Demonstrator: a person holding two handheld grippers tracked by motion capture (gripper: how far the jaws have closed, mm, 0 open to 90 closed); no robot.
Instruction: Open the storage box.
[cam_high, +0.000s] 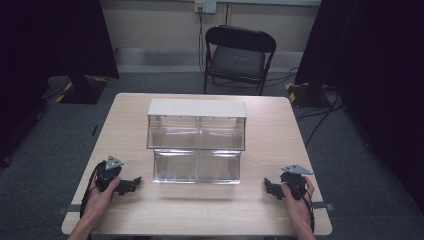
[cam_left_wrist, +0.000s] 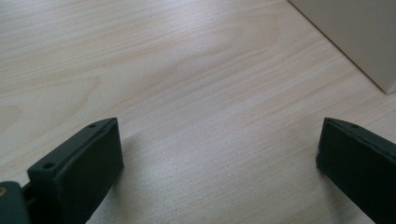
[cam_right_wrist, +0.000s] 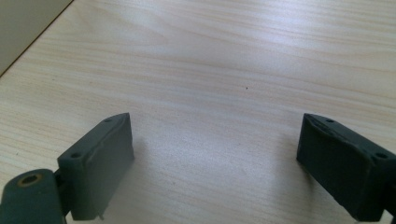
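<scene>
Resting on the table (cam_high: 200, 210), the left claw (cam_high: 134, 183) and right claw (cam_high: 268, 186) lie spread and empty at the near corners, each in a hand, well apart from the clear two-tier bin (cam_high: 197, 141) standing mid-table between them.

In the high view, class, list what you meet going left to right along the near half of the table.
left gripper → clear two-tier storage box → right gripper
</scene>
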